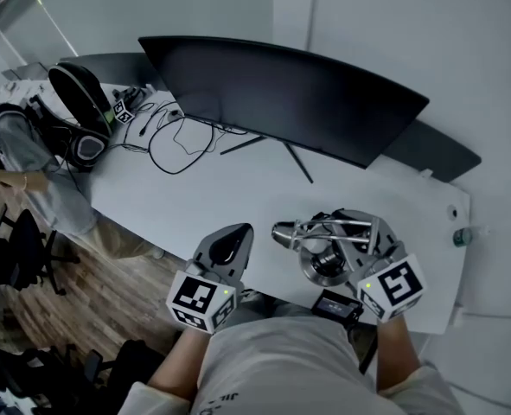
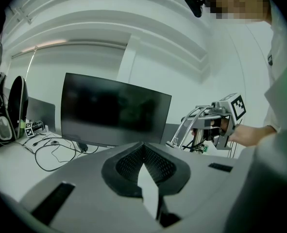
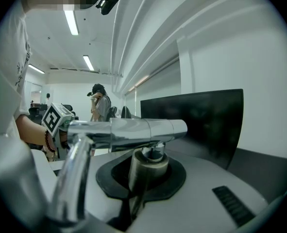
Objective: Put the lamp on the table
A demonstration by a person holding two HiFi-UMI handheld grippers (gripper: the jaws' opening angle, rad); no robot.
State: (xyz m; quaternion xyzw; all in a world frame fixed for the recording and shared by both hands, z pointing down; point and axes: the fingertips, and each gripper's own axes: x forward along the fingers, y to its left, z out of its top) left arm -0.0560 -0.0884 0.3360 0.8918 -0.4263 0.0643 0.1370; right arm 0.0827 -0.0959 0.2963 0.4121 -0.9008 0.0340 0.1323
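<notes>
The lamp [image 1: 290, 233] is in my right claw [image 1: 331, 256], whose jaws are pinched narrow on its upright stem just under the head. It's bright chrome, with a tube-shaped head lying level, thin curved arms and a round base below. It is over the near edge of the white table [image 1: 238, 199]; I cannot tell if the base touches down. My left claw [image 1: 234, 237] is just beside it on the left, jaws together, holding nothing. The dark monitor [image 1: 281, 93] stands behind.
</notes>
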